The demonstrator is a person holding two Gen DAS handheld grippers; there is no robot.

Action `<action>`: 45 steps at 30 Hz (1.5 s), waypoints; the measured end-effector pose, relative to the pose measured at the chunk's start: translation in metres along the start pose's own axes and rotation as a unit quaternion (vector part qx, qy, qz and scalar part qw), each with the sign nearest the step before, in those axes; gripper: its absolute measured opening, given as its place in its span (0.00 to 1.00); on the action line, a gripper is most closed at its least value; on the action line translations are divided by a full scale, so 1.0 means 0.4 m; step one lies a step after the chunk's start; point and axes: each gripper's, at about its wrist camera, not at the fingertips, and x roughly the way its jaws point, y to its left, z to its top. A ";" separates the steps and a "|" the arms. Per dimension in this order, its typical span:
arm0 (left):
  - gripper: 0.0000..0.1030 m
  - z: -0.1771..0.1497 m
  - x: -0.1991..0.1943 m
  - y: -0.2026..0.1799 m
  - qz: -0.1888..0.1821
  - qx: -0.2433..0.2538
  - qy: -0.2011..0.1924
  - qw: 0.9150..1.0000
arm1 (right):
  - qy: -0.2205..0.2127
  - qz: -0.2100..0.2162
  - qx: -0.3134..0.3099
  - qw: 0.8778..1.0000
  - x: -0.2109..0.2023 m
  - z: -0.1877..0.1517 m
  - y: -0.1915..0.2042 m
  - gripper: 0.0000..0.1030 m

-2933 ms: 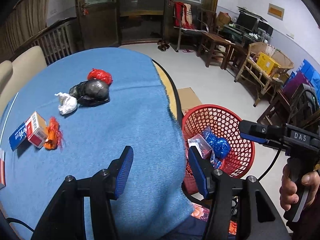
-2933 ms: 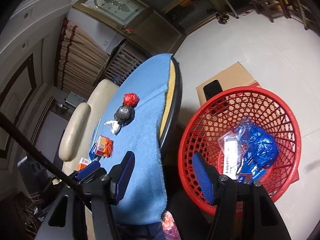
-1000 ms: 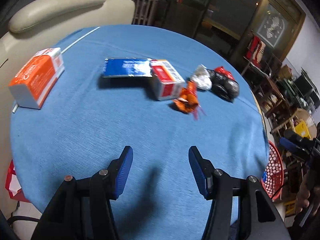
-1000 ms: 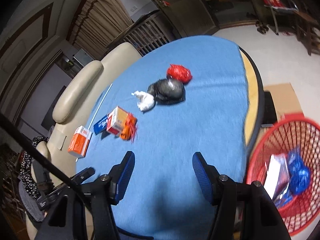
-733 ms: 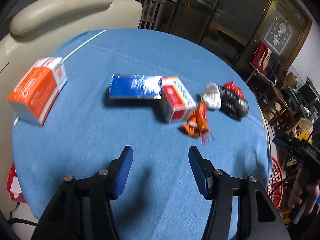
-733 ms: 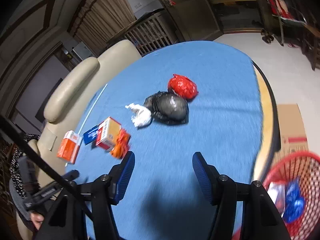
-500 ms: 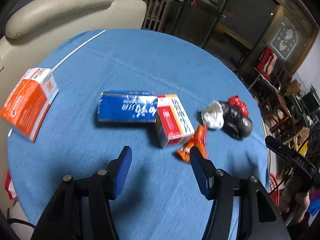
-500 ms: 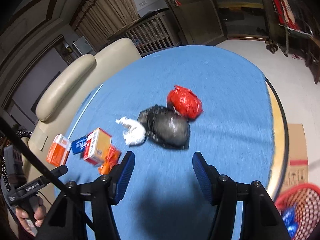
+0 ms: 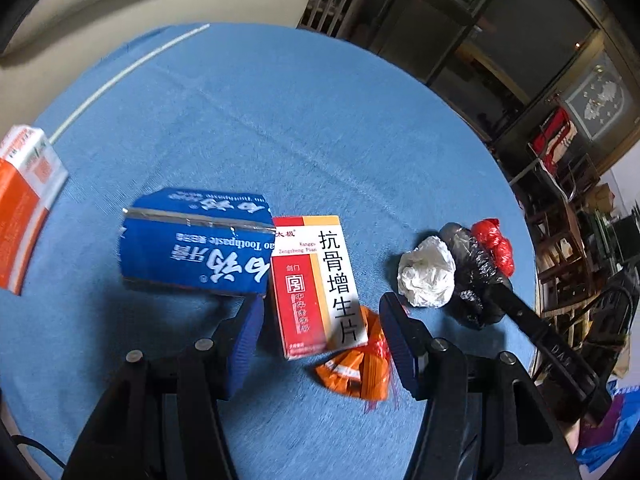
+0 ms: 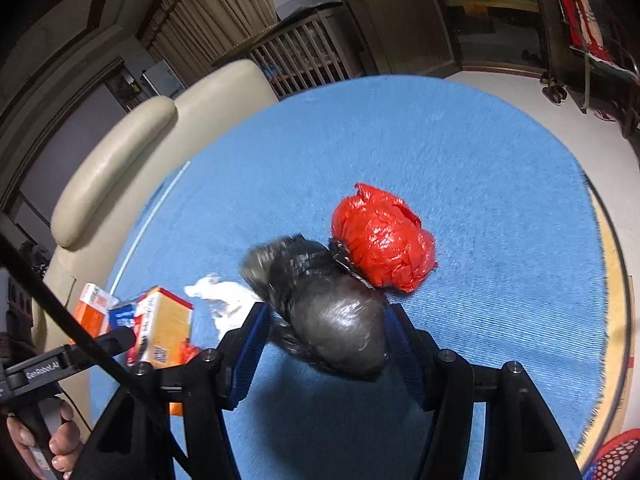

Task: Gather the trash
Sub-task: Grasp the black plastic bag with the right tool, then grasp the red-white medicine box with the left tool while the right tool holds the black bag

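Note:
On the blue tablecloth (image 9: 280, 120) my left gripper (image 9: 322, 328) stands open, its blue pads on either side of a red, white and yellow medicine box (image 9: 316, 284) without pressing it. An orange wrapper (image 9: 356, 364) lies against the box's near end and a blue toothpaste box (image 9: 192, 240) against its left. My right gripper (image 10: 326, 344) is open, with a black plastic bag (image 10: 336, 328) between its fingers. A red plastic bag (image 10: 384, 236) touches the black bag's far side and a crumpled white bag (image 10: 224, 300) lies to its left.
An orange and white box (image 9: 24, 204) lies at the table's left edge. A beige sofa (image 10: 120, 160) stands behind the table. The red basket's rim (image 10: 616, 456) shows past the table's right edge. A hand (image 10: 60, 440) holds the left gripper's handle.
Both grippers came in over the table toward the trash. The medicine box now sits between the left fingers, the black bag between the right fingers. The basket slid almost out of view.

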 end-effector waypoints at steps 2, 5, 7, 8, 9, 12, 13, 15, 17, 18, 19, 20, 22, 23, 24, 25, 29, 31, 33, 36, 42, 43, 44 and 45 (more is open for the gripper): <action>0.59 -0.003 0.015 0.005 -0.002 -0.010 0.006 1.000 | 0.010 0.005 -0.002 1.000 0.017 -0.004 0.003 0.57; 0.53 -0.010 0.031 0.011 -0.008 -0.016 0.017 1.000 | 0.013 -0.001 -0.025 1.000 0.030 -0.020 0.017 0.43; 0.52 -0.015 0.035 0.011 -0.013 -0.016 0.014 1.000 | 0.007 0.000 -0.029 1.000 0.024 -0.034 0.023 0.39; 0.52 -0.018 0.034 0.011 -0.014 -0.014 0.013 1.000 | 0.006 0.000 -0.029 1.000 0.020 -0.041 0.024 0.39; 0.52 -0.021 0.033 0.012 -0.015 -0.013 0.013 1.000 | 0.004 0.002 -0.027 1.000 0.014 -0.048 0.025 0.38; 0.52 -0.031 0.029 0.015 -0.016 -0.004 0.013 1.000 | 0.001 0.001 -0.026 1.000 -0.008 -0.071 0.029 0.38; 0.52 -0.036 0.026 0.015 -0.016 -0.001 0.013 1.000 | 0.000 0.001 -0.026 1.000 -0.019 -0.081 0.031 0.38; 0.51 -0.046 0.017 0.023 -0.021 0.000 0.017 1.000 | -0.001 0.002 -0.024 1.000 -0.037 -0.099 0.031 0.37; 0.51 -0.062 0.005 0.031 -0.028 0.002 0.021 0.999 | -0.004 0.003 -0.019 1.000 -0.065 -0.122 0.029 0.37; 0.51 -0.070 -0.002 0.033 -0.029 0.005 0.021 0.999 | -0.004 0.007 -0.017 1.000 -0.079 -0.133 0.030 0.37; 0.51 -0.082 -0.012 0.035 -0.030 0.010 0.020 0.999 | -0.006 0.009 -0.016 1.000 -0.091 -0.141 0.031 0.37; 0.51 -0.087 -0.020 0.037 -0.032 0.012 0.019 0.999 | -0.008 0.011 -0.017 1.000 -0.108 -0.157 0.030 0.37; 0.51 -0.106 -0.045 0.040 -0.037 0.020 0.015 0.999 | -0.012 0.013 -0.019 1.000 -0.135 -0.181 0.031 0.37; 0.51 -0.115 -0.058 0.042 -0.037 0.025 0.013 0.999 | -0.014 0.015 -0.016 1.000 -0.147 -0.192 0.031 0.37; 0.51 -0.124 -0.069 0.043 -0.035 0.031 0.011 0.999 | -0.015 0.019 -0.013 1.000 -0.159 -0.203 0.029 0.37; 0.51 -0.134 -0.081 0.043 -0.033 0.038 0.010 0.999 | -0.016 0.023 -0.010 1.000 -0.173 -0.216 0.028 0.37; 0.51 -0.191 -0.126 0.051 -0.034 0.063 0.010 0.997 | -0.022 0.037 0.000 0.999 -0.222 -0.261 0.031 0.37; 0.51 -0.222 -0.141 0.056 -0.035 0.071 0.015 0.997 | -0.016 0.046 0.004 0.999 -0.237 -0.281 0.042 0.37; 0.51 -0.250 -0.155 0.063 -0.034 0.080 0.018 0.996 | -0.004 0.054 0.007 0.999 -0.243 -0.305 0.054 0.37; 0.51 -0.289 -0.170 0.074 -0.032 0.091 0.022 0.995 | 0.020 0.060 -0.003 0.998 -0.249 -0.350 0.077 0.37; 0.52 -0.340 -0.190 0.099 -0.036 0.106 0.033 0.993 | 0.043 0.035 -0.040 0.998 -0.262 -0.417 0.118 0.59; 0.52 -0.344 -0.194 0.103 -0.036 0.111 0.033 0.993 | 0.040 0.031 -0.044 0.998 -0.265 -0.417 0.121 0.59; 0.53 -0.348 -0.192 0.100 -0.035 0.113 0.033 0.992 | 0.037 0.028 -0.050 0.998 -0.270 -0.416 0.125 0.61; 0.56 -0.349 -0.196 0.106 -0.035 0.113 0.033 0.992 | 0.034 0.025 -0.055 0.998 -0.274 -0.414 0.128 0.63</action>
